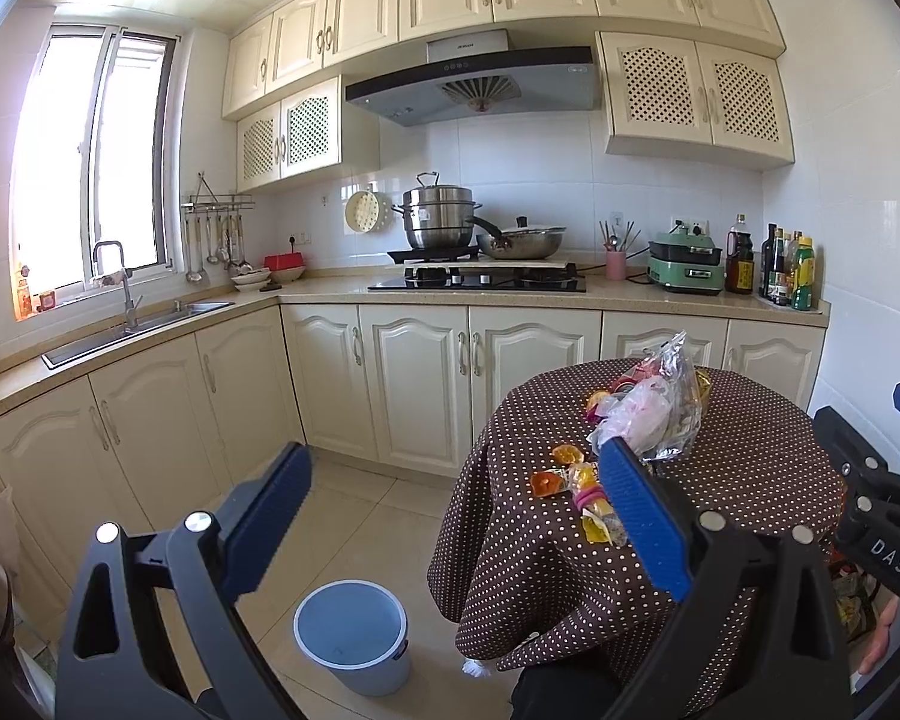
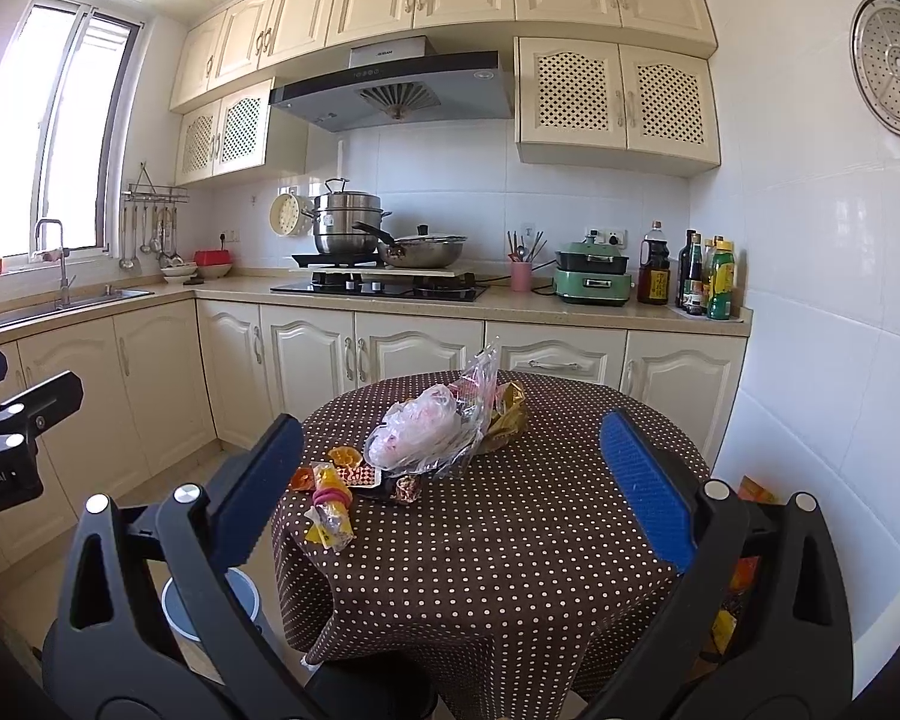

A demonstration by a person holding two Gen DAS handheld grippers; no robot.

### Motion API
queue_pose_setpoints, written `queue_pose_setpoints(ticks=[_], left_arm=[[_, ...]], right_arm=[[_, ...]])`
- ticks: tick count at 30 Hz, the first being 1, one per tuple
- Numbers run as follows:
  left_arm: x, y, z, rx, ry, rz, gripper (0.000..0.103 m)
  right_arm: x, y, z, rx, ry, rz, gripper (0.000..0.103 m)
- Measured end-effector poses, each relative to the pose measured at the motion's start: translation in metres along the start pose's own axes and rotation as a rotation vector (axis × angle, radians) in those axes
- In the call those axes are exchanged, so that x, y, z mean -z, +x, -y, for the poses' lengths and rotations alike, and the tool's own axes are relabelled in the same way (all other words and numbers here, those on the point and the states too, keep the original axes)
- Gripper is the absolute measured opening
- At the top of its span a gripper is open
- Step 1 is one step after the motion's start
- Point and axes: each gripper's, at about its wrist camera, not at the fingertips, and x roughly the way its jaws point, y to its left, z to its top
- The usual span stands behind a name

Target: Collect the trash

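Hung spread and empty, both: left gripper [image 1: 456, 516], right gripper [image 2: 450, 474]. Lay at 12 o'clock from the right one, the clear plastic bag [image 2: 426, 435]; wrappers [image 2: 330, 507] at 10 o'clock. Judged nearer to the pile: the right.

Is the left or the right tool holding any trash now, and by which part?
Nothing is held. The left tool and right tool are both open and empty.
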Motion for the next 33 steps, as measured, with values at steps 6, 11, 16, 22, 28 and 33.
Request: queue_pose_setpoints(ticks=[6, 11, 16, 22, 28, 33], left_arm=[[0.005, 0.013, 0.005, -0.002, 0.015, -0.025, 0.095], [0.01, 0.03, 0.009, 0.0, 0.026, -0.062, 0.095], [0.016, 0.057, 0.012, 0.019, 0.035, -0.116, 0.095], [0.036, 0.111, 0.019, 0.093, 0.042, -0.24, 0.095], [0.052, 0.164, 0.044, 0.192, 0.07, -0.336, 0.095], [0.064, 0.216, 0.079, 0.285, 0.075, -0.43, 0.095]], right_arm=[[0.006, 0.009, 0.005, -0.014, 0.024, -0.024, 0.097], [0.014, 0.026, 0.012, -0.021, 0.067, -0.064, 0.097], [0.024, 0.053, 0.02, -0.059, 0.097, -0.145, 0.097], [0.045, 0.089, 0.025, -0.031, 0.098, -0.217, 0.097], [0.061, 0.127, 0.034, 0.014, 0.129, -0.269, 0.097], [0.069, 0.149, 0.04, 0.035, 0.152, -0.287, 0.097]])
